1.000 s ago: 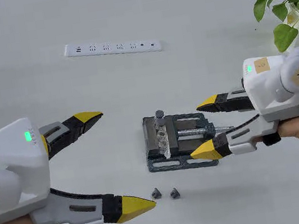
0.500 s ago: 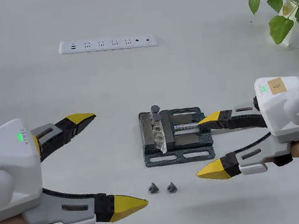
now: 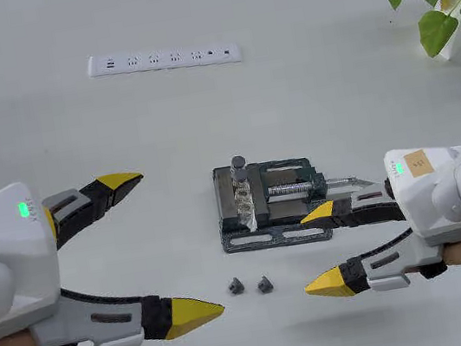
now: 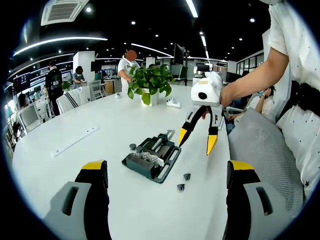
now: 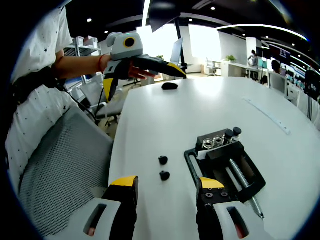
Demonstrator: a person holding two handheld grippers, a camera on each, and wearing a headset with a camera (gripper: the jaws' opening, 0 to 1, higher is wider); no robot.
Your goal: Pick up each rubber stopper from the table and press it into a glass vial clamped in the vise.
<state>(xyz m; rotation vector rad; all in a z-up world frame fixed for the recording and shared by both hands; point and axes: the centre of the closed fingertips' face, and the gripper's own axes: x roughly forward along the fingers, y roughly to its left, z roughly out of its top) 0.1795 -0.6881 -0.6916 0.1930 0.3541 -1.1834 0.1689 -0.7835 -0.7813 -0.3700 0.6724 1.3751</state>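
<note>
White tabletop (image 3: 73, 119) carries a vise (image 3: 289, 208) gripping a row of vials (image 3: 244, 204); the far one appears capped. Two stoppers (image 3: 237, 286) lie loose just in front, so most pressing is left. You hold your left gripper (image 3: 180, 242) and right gripper (image 3: 306, 251) low, flanking the stoppers, tips pointing inward, both sets of jaws apart and empty.
</note>
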